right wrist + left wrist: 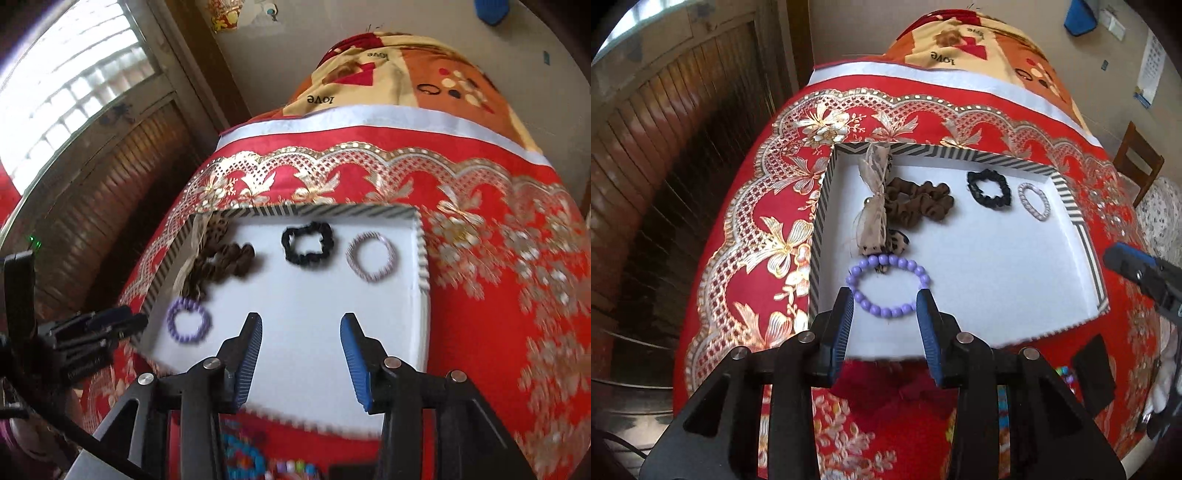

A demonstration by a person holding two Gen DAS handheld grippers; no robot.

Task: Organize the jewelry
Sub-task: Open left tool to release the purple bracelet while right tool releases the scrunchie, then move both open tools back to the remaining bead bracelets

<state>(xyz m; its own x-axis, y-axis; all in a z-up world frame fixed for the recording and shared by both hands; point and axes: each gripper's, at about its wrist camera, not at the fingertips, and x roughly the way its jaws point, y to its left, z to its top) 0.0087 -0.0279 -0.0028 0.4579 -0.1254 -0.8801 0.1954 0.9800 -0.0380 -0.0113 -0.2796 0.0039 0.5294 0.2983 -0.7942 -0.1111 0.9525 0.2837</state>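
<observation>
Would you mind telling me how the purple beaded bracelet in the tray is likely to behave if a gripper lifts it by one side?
The purple beaded bracelet is separate round beads, so it would probably sag rather than stay a stiff ring. The glossy beads may slip between the fingers. It looks light, lying flat on the tray, and should slide easily if nudged.

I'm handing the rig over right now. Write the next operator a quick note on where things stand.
Left gripper: open, empty, above the purple bead bracelet.
Right gripper: open, empty, over bare tray floor.
In the striped tray: purple bracelet, brown scrunchie, black scrunchie, silver ring, lace bow clip.
Left: colourful beaded pieces on the red cloth near you.
</observation>
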